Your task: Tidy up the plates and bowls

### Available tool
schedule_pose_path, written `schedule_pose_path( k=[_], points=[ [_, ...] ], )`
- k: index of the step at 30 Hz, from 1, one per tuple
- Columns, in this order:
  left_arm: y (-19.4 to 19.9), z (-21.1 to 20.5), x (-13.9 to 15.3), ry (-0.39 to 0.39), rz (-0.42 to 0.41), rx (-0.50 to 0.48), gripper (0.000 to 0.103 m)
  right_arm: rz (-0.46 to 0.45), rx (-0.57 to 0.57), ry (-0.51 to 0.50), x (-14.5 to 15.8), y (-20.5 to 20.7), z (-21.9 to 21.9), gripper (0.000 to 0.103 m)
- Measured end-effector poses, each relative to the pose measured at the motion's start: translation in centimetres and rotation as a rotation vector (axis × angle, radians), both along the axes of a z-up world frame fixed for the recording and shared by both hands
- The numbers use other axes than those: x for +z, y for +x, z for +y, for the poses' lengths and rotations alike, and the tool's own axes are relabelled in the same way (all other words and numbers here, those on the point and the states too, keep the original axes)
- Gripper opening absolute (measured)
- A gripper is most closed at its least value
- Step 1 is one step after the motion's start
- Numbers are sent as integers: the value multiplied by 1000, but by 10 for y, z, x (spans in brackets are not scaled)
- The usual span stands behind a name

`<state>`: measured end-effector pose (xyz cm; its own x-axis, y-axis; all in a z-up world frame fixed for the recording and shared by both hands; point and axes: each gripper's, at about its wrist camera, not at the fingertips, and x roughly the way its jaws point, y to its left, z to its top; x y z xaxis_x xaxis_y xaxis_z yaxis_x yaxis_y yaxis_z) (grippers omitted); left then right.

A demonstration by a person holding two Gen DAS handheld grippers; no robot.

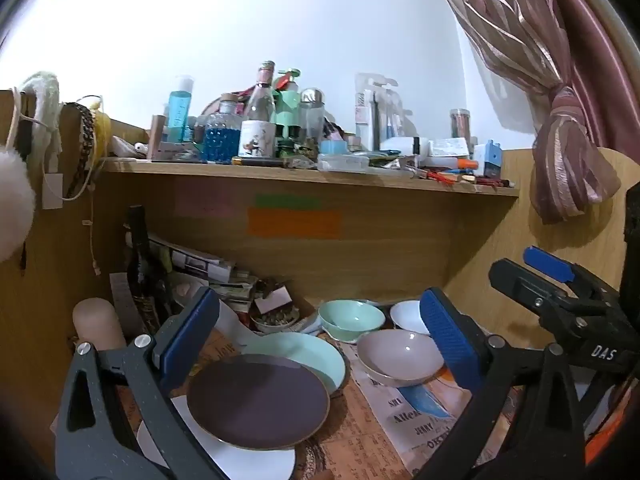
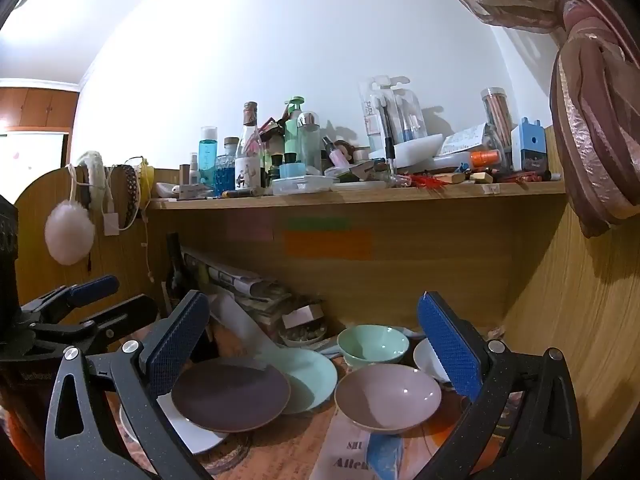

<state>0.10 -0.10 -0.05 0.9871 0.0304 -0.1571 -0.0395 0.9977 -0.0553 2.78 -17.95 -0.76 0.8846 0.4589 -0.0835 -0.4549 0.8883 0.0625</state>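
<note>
3 plates and 3 bowls sit on the desk, seen from both wrist views. The plates overlap in a loose stack: the dark purple plate lies on top, its far edge over the mint plate at 1 o'clock of it, its near edge over the white plate at 6 o'clock. The bowls cluster to the right: the pink bowl nearest, the mint bowl at 11 o'clock of it, the white bowl at 12 o'clock, partly hidden behind a blue pad.

2 grippers are in view. The left gripper hangs above the dishes with its jaws spread wide and nothing between the pads. The right gripper is likewise released, empty, its fingers framing the same dishes; it also shows at 3 o'clock in the left view.

The surface is a wooden desk with printed newspaper spread over part of it. 1 dark bottle stands at the back left beside a pile of papers. 1 crowded shelf runs above, holding bottles, jars and stationery. A white wall rises behind it; 1 tied pink curtain hangs at 2 o'clock.
</note>
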Motion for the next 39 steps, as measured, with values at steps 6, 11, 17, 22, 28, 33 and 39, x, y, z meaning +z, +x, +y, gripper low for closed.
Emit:
schedule_pose_path(
  k=[6,11,17,22,28,33,39],
  points=[
    [5,6,-1,-38,9,-17,102,6,2,6,0,2,-5,103],
    [6,11,-2,-43,8,-22,102,-4,1,-10,-1,-1,-1,103],
    [2,3,-3,-5,-5,-25,102,1,-1,-8,-2,1,-1,103],
    [0,0,-3,7,-9,-30,102,4,-2,-6,-1,2,-2,103],
    [0,-1,-2,8,-10,-30,102,4,0,2,-4,1,-2,103],
    [0,-1,-1,9,-9,-30,102,5,1,3,-3,0,-2,103],
    [-1,0,-2,5,-12,-32,102,5,2,3,-3,0,-2,103]
  ],
)
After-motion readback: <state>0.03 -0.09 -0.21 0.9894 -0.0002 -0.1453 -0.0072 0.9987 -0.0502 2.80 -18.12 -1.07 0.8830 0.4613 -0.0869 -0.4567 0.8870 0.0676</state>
